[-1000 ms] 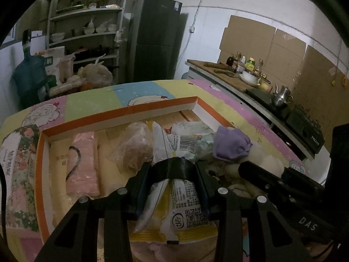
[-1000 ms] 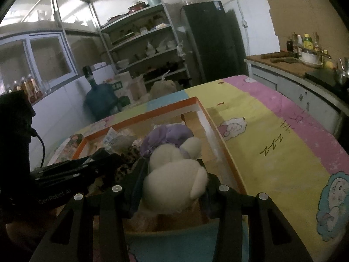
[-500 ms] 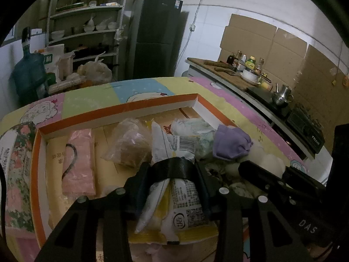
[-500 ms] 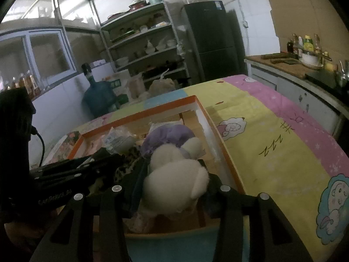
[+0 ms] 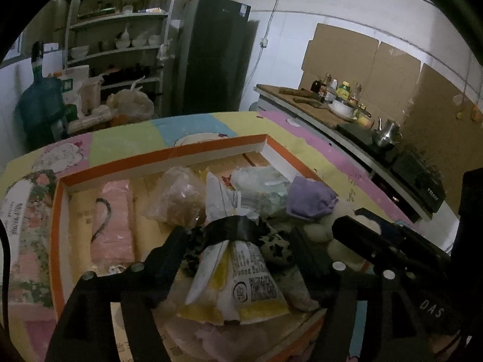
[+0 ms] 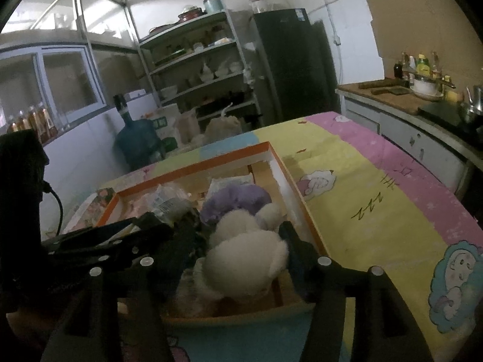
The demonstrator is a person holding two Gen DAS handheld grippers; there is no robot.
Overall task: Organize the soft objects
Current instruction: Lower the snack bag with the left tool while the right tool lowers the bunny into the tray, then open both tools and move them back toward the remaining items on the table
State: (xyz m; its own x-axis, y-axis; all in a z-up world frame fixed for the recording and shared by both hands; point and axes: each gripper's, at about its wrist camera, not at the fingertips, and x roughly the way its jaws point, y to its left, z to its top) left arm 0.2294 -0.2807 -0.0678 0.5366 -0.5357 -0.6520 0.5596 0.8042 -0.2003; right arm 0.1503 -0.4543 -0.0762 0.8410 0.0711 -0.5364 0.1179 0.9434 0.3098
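Left wrist view: it alone shows the left half of the shallow orange-rimmed cardboard box, holding a pink flat pack with a black cord, a clear bag of brownish contents and a pale green wrapped bundle. Right wrist view: it alone shows the bare stretch of cartoon-print cloth on the tabletop to the right of the box.

Left gripper: jaws have just been opening and now stand wide. A white-and-yellow printed packet lies between them in the near part of the box, with a gap on each side. A black band crosses the packet's neck.

Right gripper: jaws have just been opening. A cream-white plush toy sits between them in the near right corner of the box. Whether the pads touch its fur cannot be told.

A lilac soft cloth item lies just beyond the plush. A leopard-print soft piece lies between packet and plush. The two grippers stand close together, each crossing the other's view.

Surroundings: dark refrigerator, metal shelving, blue water jug.
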